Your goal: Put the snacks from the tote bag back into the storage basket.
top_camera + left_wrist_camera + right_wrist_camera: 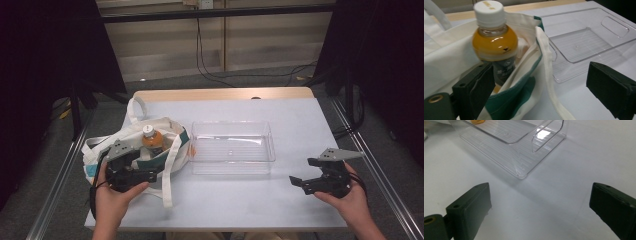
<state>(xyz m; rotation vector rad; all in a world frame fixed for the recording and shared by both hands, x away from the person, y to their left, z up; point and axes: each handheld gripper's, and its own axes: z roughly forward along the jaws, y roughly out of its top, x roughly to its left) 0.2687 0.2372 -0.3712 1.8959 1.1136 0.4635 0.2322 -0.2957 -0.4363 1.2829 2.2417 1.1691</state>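
A cream tote bag [122, 142] with green lining lies at the table's left. A bottle [151, 139] of orange drink with a white cap stands in its mouth. In the left gripper view the bottle [495, 45] rises just beyond my left gripper [544, 92], whose jaws stand wide apart over the bag's rim [541, 57], holding nothing. From above, the left gripper [137, 172] sits at the bag's near edge. An empty clear plastic bin [232, 146] lies at mid table. My right gripper [306, 174] is open near the front right, pointing toward the bin [516, 142].
The bag's strap [169, 170] trails toward the front edge. The table [300, 120] is white with a wooden strip at the back. Metal rails run along both sides, and cables lie on the floor beyond.
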